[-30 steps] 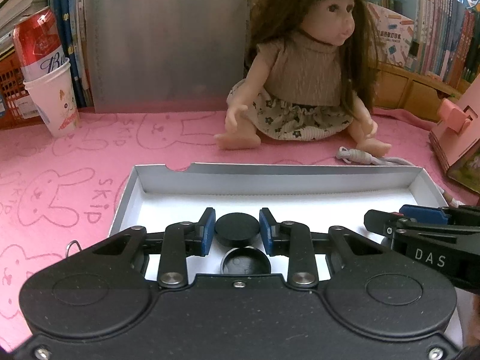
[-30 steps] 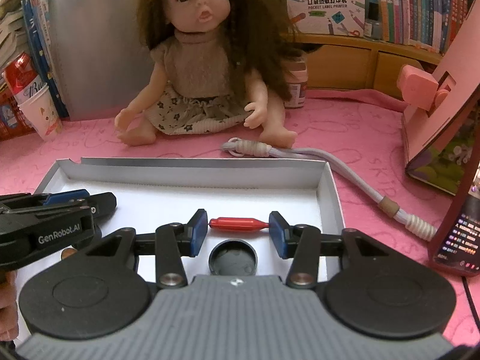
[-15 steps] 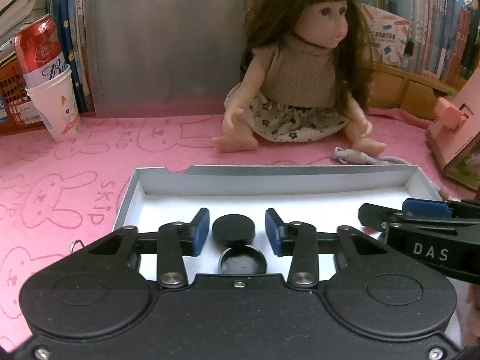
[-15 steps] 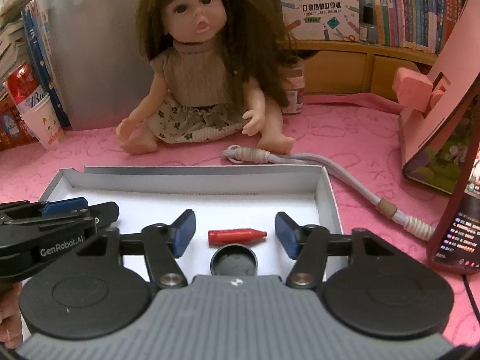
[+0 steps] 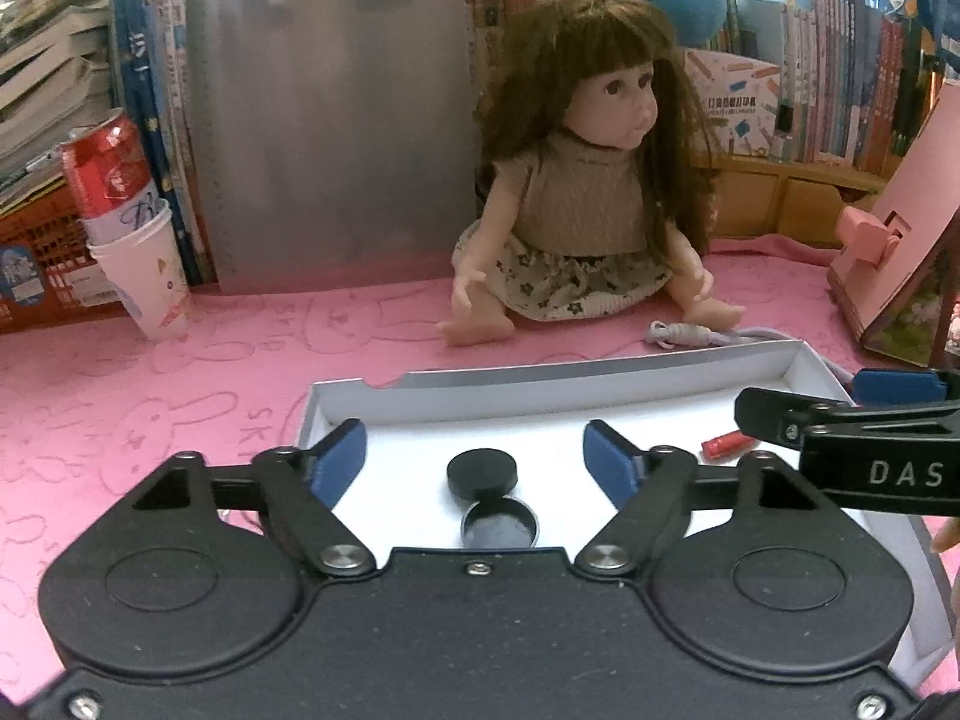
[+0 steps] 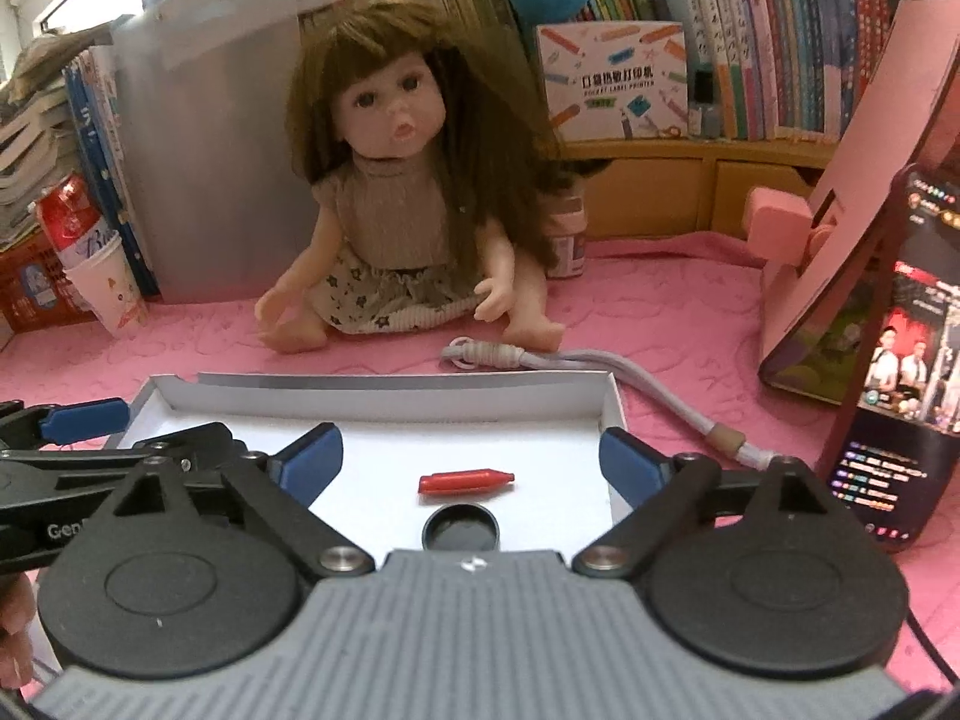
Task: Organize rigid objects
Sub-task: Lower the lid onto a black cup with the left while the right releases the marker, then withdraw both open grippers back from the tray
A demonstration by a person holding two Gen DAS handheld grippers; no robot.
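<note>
A shallow white box [image 5: 540, 387] [image 6: 384, 399] lies on the pink mat. A round black cap [image 5: 482, 473] lies in it, below my left gripper [image 5: 480, 456], which is open wide and empty above the box. A small red pen-like cap [image 6: 465, 480] lies in the box's right part, also seen in the left wrist view [image 5: 726, 443]. My right gripper [image 6: 471, 459] is open wide and empty above it. Each gripper shows at the edge of the other's view.
A doll [image 5: 591, 222] [image 6: 402, 222] sits behind the box. A grey cord [image 6: 600, 369] runs past the box's right corner. A paper cup with a red can [image 5: 135, 240] stands at the left. A phone on a pink stand [image 6: 900, 348] is at the right. Books line the back.
Both grippers have opened and drawn back and up. The left let go of the black cap and the right let go of the red cap; both now lie in the box.
</note>
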